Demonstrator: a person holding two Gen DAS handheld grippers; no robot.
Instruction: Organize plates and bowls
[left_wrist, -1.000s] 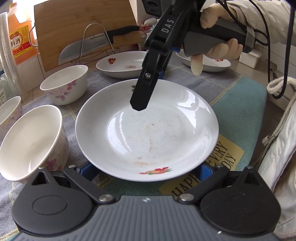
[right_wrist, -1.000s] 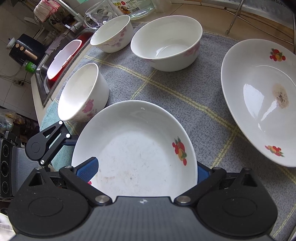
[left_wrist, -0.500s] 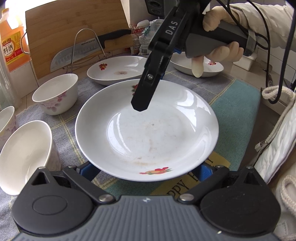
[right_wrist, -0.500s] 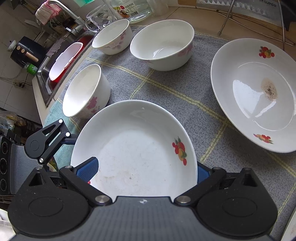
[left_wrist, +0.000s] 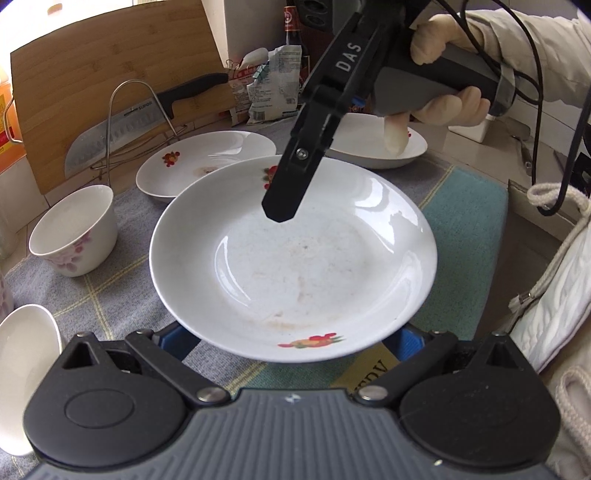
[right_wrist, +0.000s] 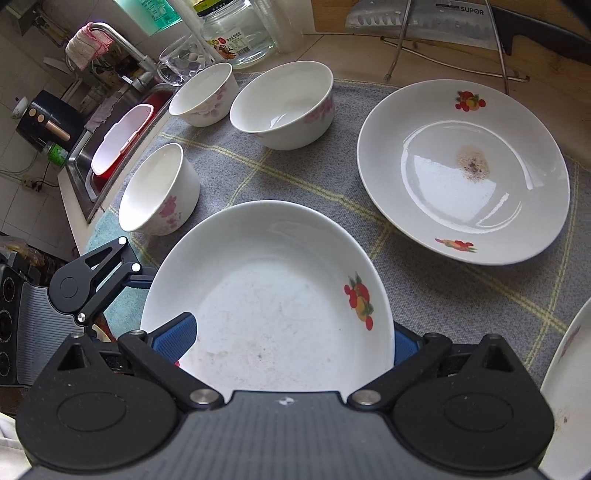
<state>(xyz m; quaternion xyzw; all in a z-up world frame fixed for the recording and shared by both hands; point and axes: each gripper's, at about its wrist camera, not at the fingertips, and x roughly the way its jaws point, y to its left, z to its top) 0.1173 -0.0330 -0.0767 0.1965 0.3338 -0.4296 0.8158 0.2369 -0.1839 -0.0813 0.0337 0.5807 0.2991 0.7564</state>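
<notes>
A white plate with fruit prints (left_wrist: 295, 266) hangs above the grey mat, held from two sides. My left gripper (left_wrist: 291, 332) has its blue pads wide apart under the near rim, hugging the plate's underside. My right gripper (right_wrist: 291, 339) pinches the opposite rim, one black finger (left_wrist: 291, 184) lying over the plate's inside. In the right wrist view the same plate (right_wrist: 273, 295) fills the jaws and the left gripper (right_wrist: 92, 273) shows at its left edge. Another fruit-print plate with a burnt spot (right_wrist: 461, 173) lies on the mat just beyond.
Three flowered bowls (right_wrist: 280, 103) (right_wrist: 203, 92) (right_wrist: 159, 188) stand on the mat (right_wrist: 443, 295) near a sink (right_wrist: 122, 140). A third plate (left_wrist: 373, 147) lies far right. A knife in a wire rack (left_wrist: 122, 122), a cutting board and a jar line the back.
Both grippers have carried the plate together away from the bowls and closer to the plate with the burnt spot. The plate has not shifted in either grip.
</notes>
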